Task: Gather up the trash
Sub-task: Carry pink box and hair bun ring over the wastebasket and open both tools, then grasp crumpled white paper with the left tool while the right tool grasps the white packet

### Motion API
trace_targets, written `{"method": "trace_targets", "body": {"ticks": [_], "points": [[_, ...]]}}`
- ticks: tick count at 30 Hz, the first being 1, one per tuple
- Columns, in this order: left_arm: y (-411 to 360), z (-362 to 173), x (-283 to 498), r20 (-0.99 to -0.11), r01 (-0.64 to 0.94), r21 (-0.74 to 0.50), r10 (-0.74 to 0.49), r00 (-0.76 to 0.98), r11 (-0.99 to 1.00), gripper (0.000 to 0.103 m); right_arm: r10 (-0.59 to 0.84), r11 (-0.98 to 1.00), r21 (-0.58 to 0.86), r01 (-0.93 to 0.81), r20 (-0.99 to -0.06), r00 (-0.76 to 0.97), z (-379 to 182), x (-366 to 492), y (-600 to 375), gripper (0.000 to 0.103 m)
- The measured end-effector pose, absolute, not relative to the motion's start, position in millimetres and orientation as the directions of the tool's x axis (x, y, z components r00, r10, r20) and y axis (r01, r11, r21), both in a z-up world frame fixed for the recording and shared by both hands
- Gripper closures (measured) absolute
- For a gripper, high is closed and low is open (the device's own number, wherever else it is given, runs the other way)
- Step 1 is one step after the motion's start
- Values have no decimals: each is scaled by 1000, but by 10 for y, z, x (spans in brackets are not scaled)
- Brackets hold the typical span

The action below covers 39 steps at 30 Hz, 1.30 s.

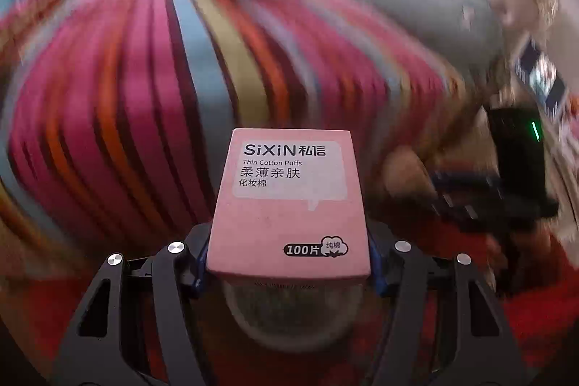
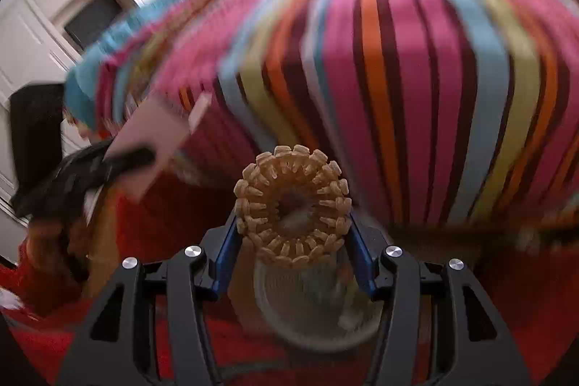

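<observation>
Both hands were mid-carry. The left gripper stood clamped on a pink cotton-puff box, the right gripper on a ring-shaped toy corn cob. A pale bin lay just below both fingertips; judged next: release over it.

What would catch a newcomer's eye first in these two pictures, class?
The pink cotton-puff box fills the centre of the left view, clamped in the left gripper. In the right view, the right gripper grips a tan ring of small nubs. Behind both spreads a bright striped bedcover.
</observation>
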State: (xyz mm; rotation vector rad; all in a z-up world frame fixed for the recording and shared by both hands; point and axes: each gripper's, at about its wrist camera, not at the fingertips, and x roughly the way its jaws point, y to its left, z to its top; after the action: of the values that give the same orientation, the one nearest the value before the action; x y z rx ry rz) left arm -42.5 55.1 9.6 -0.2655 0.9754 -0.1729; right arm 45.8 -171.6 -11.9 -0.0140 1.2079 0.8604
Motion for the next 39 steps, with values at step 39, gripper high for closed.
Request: {"method": "trace_targets", "body": {"ticks": [39], "points": [[608, -124, -36, -828, -20, -239, -194, 526, 971, 15, 489, 753, 218, -621, -817, 305, 143, 746, -1740, 28]]}}
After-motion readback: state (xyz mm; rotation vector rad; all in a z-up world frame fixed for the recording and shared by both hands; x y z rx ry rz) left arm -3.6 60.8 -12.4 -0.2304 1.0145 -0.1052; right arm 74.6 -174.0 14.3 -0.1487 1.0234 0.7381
